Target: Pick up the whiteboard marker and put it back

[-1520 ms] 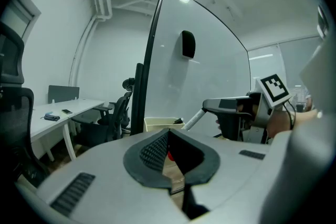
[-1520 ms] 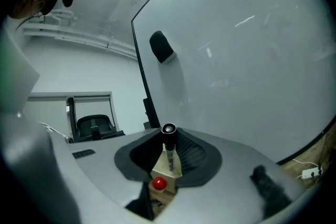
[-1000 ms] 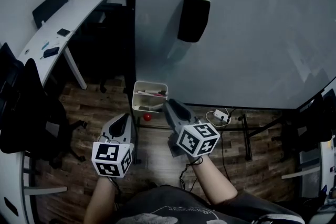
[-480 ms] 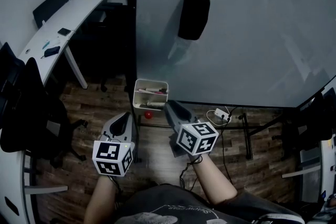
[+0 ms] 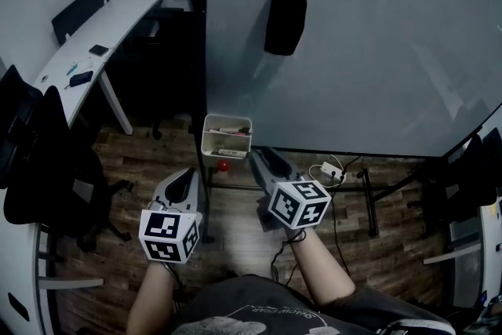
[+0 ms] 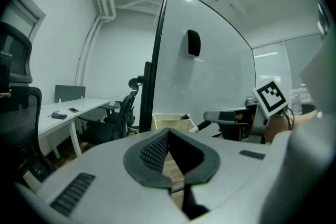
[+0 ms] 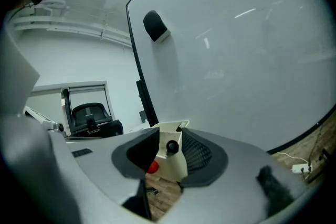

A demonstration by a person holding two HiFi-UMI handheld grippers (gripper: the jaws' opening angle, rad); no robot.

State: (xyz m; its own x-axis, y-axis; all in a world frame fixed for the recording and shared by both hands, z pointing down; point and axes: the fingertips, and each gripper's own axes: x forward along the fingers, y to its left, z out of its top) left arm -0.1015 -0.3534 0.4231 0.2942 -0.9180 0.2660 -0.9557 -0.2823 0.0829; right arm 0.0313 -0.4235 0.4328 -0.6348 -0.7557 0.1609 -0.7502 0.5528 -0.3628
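A white marker tray [image 5: 227,136] hangs at the whiteboard's [image 5: 376,51] lower left edge, with markers lying in it. My right gripper [image 5: 257,157] points at the tray's right corner, and its jaws are opening. In the right gripper view the whiteboard marker's dark end [image 7: 171,147] shows end-on between the pads of that gripper [image 7: 170,136], with a gap on each side and the tray [image 7: 168,128] right behind. From the left gripper view the marker [image 6: 199,125] sticks out of the right gripper [image 6: 226,117] toward the tray [image 6: 168,120]. My left gripper [image 5: 187,172] hangs lower left, shut and empty.
A black eraser [image 5: 285,22] sticks high on the whiteboard. A small red thing [image 5: 224,165] sits just under the tray. On the wooden floor lie a power strip [image 5: 331,171] and cables. A white desk [image 5: 102,27] and dark office chairs [image 5: 39,161] stand at the left.
The right gripper stays at the tray's right corner with only a slight shift. The left gripper has not moved. The head camera has tipped a little.
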